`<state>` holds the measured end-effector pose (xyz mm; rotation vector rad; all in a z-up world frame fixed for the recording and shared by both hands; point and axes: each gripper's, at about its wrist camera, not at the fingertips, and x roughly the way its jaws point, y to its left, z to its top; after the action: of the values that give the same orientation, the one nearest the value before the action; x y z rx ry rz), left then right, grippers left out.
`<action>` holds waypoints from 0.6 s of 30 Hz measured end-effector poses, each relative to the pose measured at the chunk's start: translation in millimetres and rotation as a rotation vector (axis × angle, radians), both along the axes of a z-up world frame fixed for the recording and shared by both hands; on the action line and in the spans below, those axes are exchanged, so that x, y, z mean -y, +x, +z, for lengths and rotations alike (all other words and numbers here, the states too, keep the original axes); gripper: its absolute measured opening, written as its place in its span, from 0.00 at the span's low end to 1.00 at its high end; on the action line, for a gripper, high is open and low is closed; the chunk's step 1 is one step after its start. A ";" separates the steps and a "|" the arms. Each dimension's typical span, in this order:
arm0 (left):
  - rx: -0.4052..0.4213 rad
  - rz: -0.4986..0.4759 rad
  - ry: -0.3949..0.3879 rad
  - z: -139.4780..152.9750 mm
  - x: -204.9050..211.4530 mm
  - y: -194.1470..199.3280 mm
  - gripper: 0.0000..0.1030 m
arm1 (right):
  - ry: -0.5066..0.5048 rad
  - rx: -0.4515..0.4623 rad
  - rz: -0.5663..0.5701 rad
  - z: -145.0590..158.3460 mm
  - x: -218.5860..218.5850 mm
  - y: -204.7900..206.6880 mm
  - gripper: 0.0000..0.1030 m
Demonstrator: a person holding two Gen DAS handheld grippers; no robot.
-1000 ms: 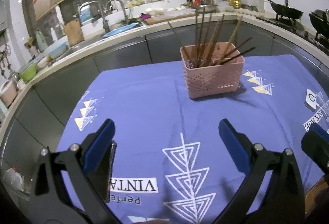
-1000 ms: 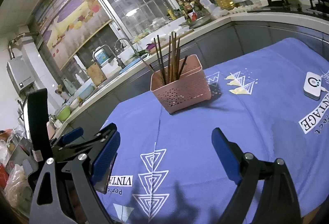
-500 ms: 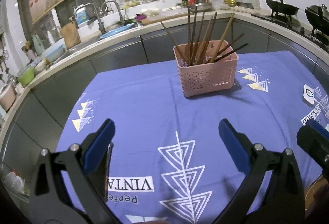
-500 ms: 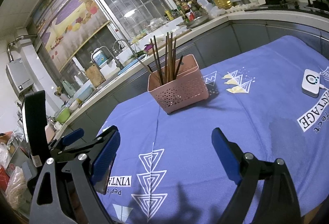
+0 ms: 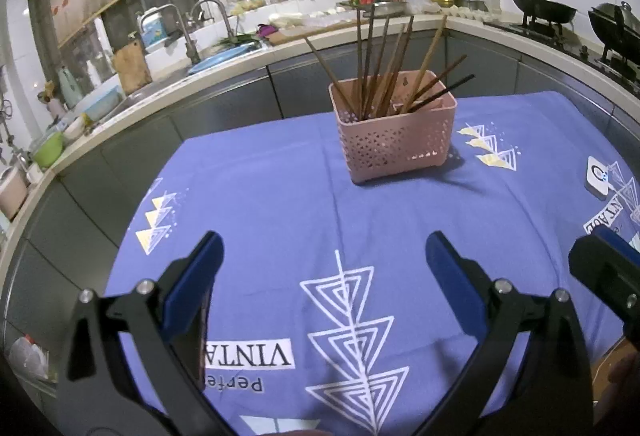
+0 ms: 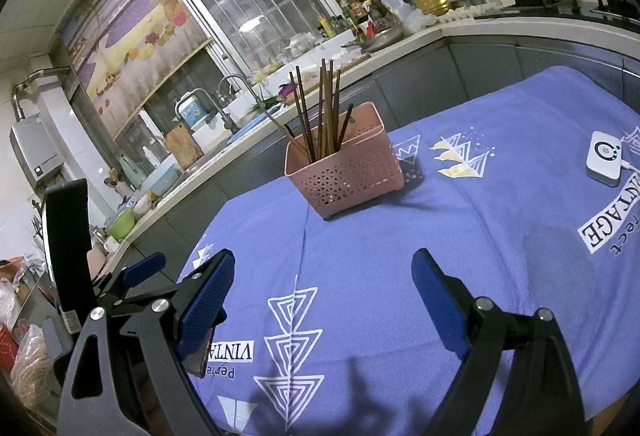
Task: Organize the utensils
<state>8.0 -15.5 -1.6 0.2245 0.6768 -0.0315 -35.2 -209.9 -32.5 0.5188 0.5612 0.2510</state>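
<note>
Basket (image 5: 394,139): pink, upper centre of frame, on blue cloth (image 5: 280,203).
Chopsticks (image 5: 384,67): standing in basket.
Left gripper (image 5: 322,256): wide, empty.
Right gripper (image 6: 322,276): wide, empty.

The left gripper (image 5: 322,256) is hovering over a blue printed tablecloth (image 5: 280,203) with its jaws standing wide apart and nothing between them. Well ahead, a pink perforated basket (image 5: 394,139) is sitting on the cloth, holding a bundle of brown chopsticks (image 5: 384,67) that are leaning at different angles. A small white device (image 5: 598,177) is lying at the cloth's right edge.
</note>
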 end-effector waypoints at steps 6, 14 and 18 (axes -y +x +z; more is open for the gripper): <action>0.000 0.000 0.001 -0.4 0.7 -0.1 0.94 | 0.000 0.000 0.000 -0.3 -0.1 -0.3 0.87; 0.012 -0.006 0.004 -1.3 1.6 -1.6 0.94 | 0.001 -0.002 0.000 -0.1 0.1 -0.2 0.87; 0.007 -0.011 0.014 -4.6 3.9 -2.3 0.94 | -0.002 -0.003 -0.004 -1.9 -1.2 -0.4 0.87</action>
<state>5.7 -19.4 -6.2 0.2417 0.6690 -0.0368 -35.6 -208.7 -34.4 0.5187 0.5628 0.2457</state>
